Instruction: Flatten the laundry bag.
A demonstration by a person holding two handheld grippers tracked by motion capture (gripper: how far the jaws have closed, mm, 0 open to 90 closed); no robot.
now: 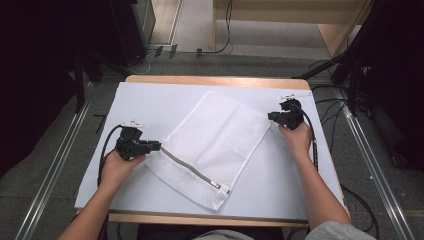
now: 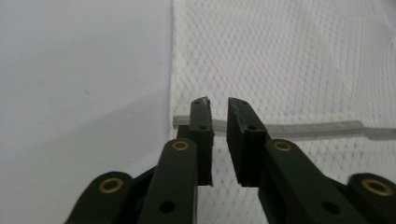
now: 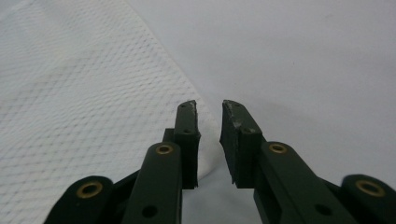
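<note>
A white mesh laundry bag (image 1: 215, 145) lies flat and slanted on the white table cover (image 1: 150, 100). Its grey zipper (image 1: 192, 171) runs along the near left end. My left gripper (image 1: 159, 146) rests at the bag's left corner. In the left gripper view its jaws (image 2: 218, 105) stand slightly apart over the zipper's end (image 2: 317, 130), pressing on nothing. My right gripper (image 1: 270, 116) sits at the bag's right corner. Seen in the right gripper view, its jaws (image 3: 208, 107) are a little apart above the mesh corner (image 3: 70, 93), with no mesh pinched between them.
The wooden table edge (image 1: 215, 80) shows at the back. Cables (image 1: 327, 107) trail off the right side. Metal floor rails (image 1: 55, 165) run along both sides, and dark equipment (image 1: 50, 45) stands at the far left and right.
</note>
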